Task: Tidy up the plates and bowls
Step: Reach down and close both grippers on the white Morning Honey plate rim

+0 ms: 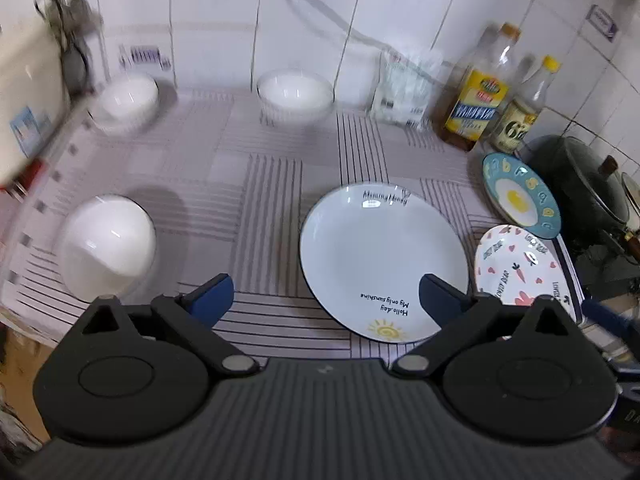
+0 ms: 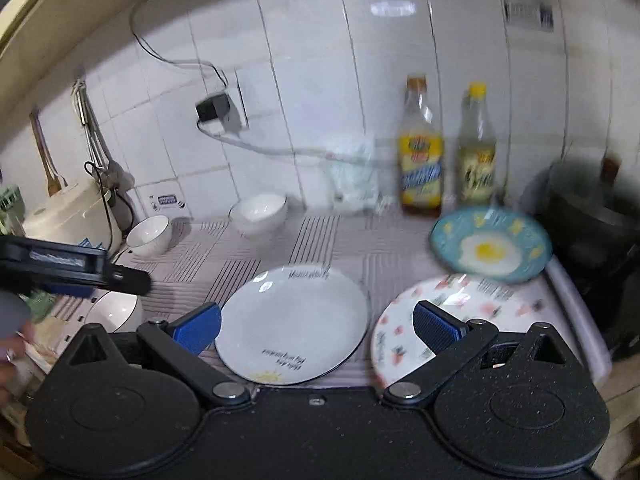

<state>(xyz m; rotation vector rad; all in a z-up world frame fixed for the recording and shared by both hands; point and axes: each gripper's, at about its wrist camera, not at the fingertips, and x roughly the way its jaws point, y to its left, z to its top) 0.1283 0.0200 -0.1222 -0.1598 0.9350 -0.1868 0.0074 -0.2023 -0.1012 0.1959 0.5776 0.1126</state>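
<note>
On the striped mat, a white sun plate point(image 1: 380, 260) lies in the middle, also in the right wrist view point(image 2: 292, 320). A carrot-print plate point(image 1: 520, 272) point(image 2: 460, 312) lies right of it, and a blue egg plate point(image 1: 520, 196) point(image 2: 490, 244) behind that. Three white bowls stand at near left point(image 1: 108, 248) point(image 2: 114, 312), far left point(image 1: 128, 100) point(image 2: 150, 236) and at the back point(image 1: 296, 96) point(image 2: 260, 212). My left gripper point(image 1: 326, 300) is open and empty above the mat's front. My right gripper point(image 2: 316, 328) is open and empty over the two near plates.
Two oil bottles point(image 1: 480, 92) point(image 2: 420, 168) and a clear bag point(image 1: 404, 88) stand along the tiled wall. A dark pot point(image 1: 580, 188) sits at the right. A rice cooker point(image 2: 68, 216) and hanging utensils are at the left. A cable runs from the wall socket point(image 2: 216, 108).
</note>
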